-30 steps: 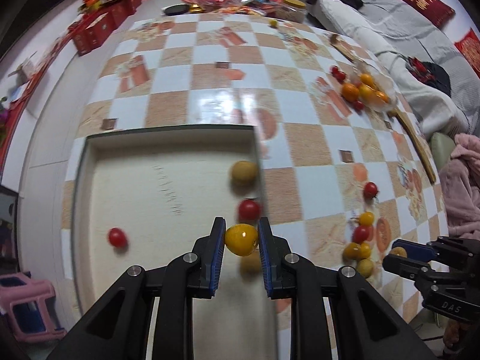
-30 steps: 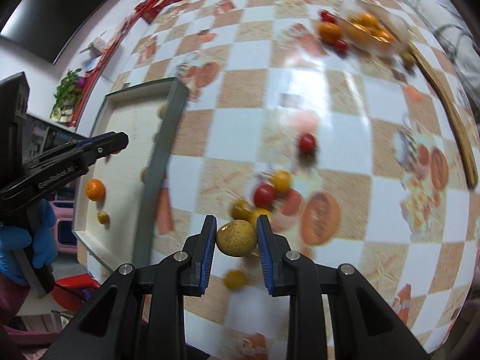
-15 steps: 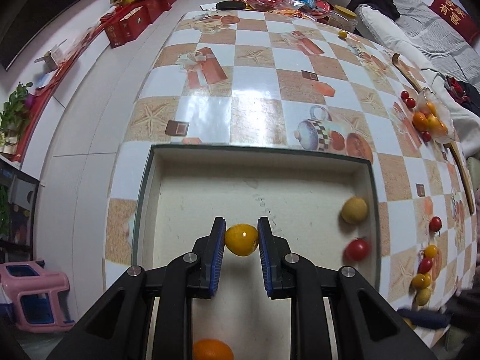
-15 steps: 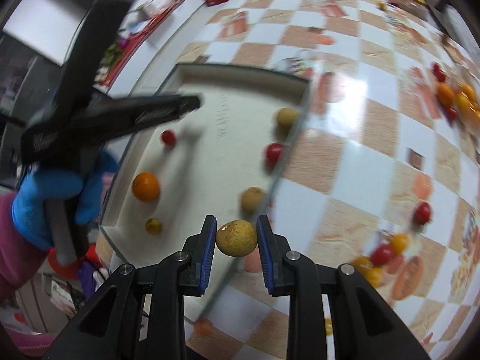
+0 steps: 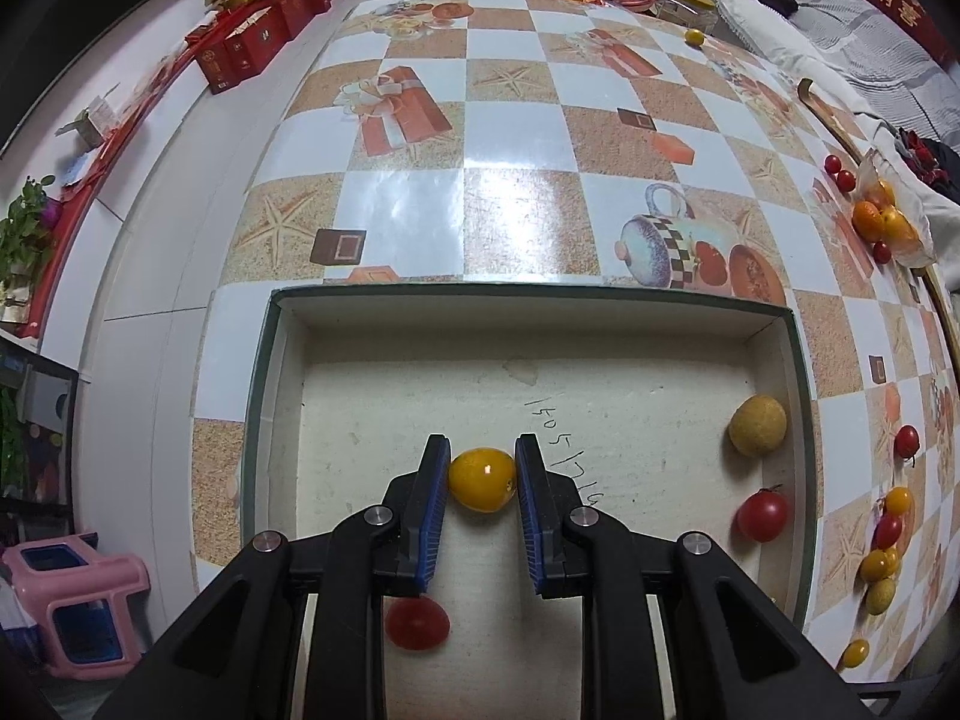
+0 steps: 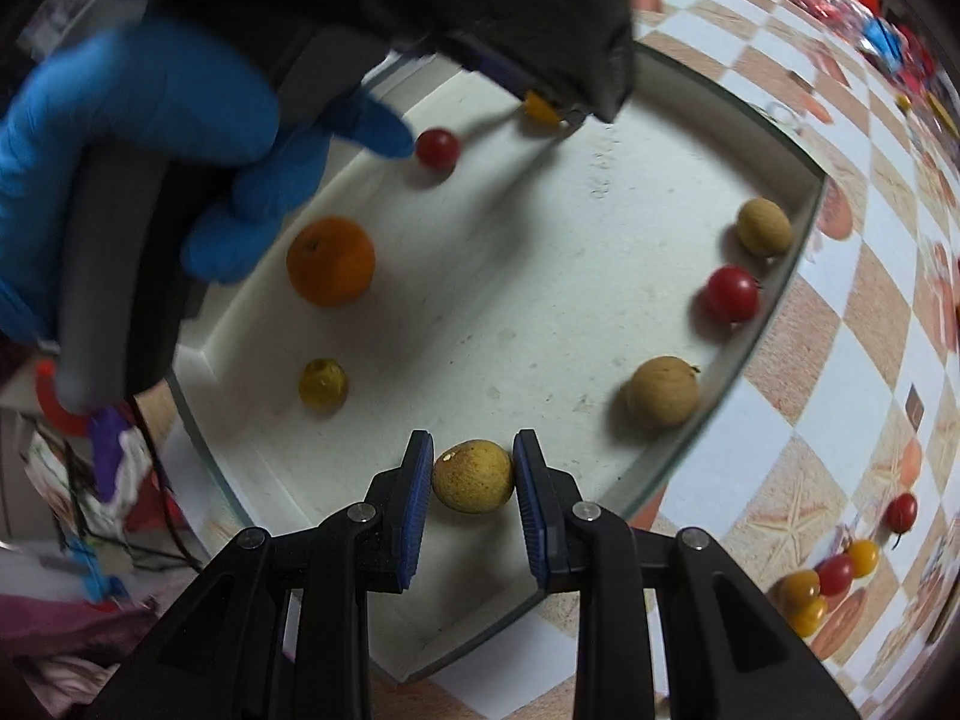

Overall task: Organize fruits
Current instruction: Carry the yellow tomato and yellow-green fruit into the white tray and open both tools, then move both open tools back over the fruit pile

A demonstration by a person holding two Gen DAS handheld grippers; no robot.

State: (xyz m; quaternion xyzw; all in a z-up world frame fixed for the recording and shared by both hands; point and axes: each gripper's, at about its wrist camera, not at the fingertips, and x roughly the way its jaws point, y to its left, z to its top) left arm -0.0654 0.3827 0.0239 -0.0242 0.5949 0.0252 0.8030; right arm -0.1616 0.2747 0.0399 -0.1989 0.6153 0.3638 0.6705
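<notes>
My left gripper (image 5: 482,480) is shut on a yellow tomato (image 5: 482,479) and holds it over the middle of the white tray (image 5: 528,300). My right gripper (image 6: 473,477) is shut on a tan round fruit (image 6: 473,476) over the tray's near corner (image 6: 798,252). In the tray lie an orange (image 6: 330,261), a red tomato (image 6: 437,147), a second red tomato (image 6: 731,293), two tan fruits (image 6: 662,390) and a small yellow fruit (image 6: 323,383). The left gripper shows in the right wrist view (image 6: 549,108) with the yellow tomato.
Loose small tomatoes (image 5: 888,531) lie on the checkered tablecloth right of the tray. A bag of oranges and tomatoes (image 5: 882,219) sits at the far right. Red boxes (image 5: 258,42) and packets stand at the far end. A pink stool (image 5: 72,606) stands on the floor, left.
Both grippers have moved further in over the tray, each still holding its fruit. The right gripper has swung from the tray's edge to above its floor.
</notes>
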